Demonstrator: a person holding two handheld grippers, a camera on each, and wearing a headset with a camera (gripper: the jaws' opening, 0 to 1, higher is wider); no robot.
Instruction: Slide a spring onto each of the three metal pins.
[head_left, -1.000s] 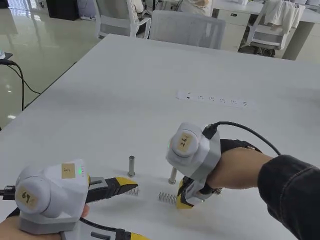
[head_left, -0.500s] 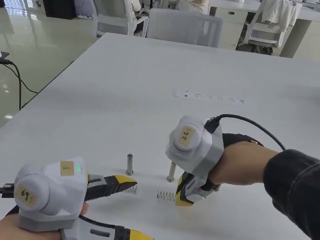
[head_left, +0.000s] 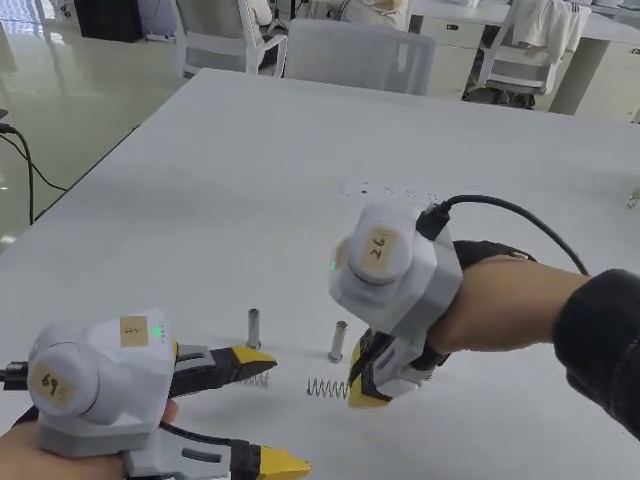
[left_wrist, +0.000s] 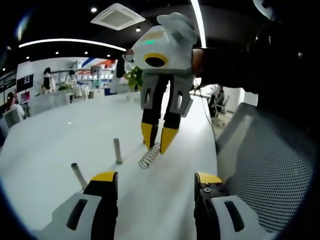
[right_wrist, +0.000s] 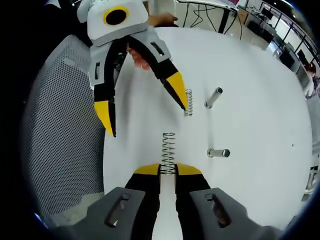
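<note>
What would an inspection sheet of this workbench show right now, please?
Surface: white tabletop with a white socket strip.
Job's things: left silver metal pin and right silver metal pin upright, bare; loose wire coil spring lying flat; second spring gripped.
Clutter: nothing seen.
Grippers: left gripper open, jaw tip beside loose spring; right gripper shut on second spring's end.
Cables: black cable from right gripper.
Surroundings: grey office chairs, glossy floor.

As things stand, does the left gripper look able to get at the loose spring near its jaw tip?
Probably yes. The left gripper is open, and the loose spring lies on bare table right at one jaw tip. The right gripper, shut on the other spring, stands clear.
</note>
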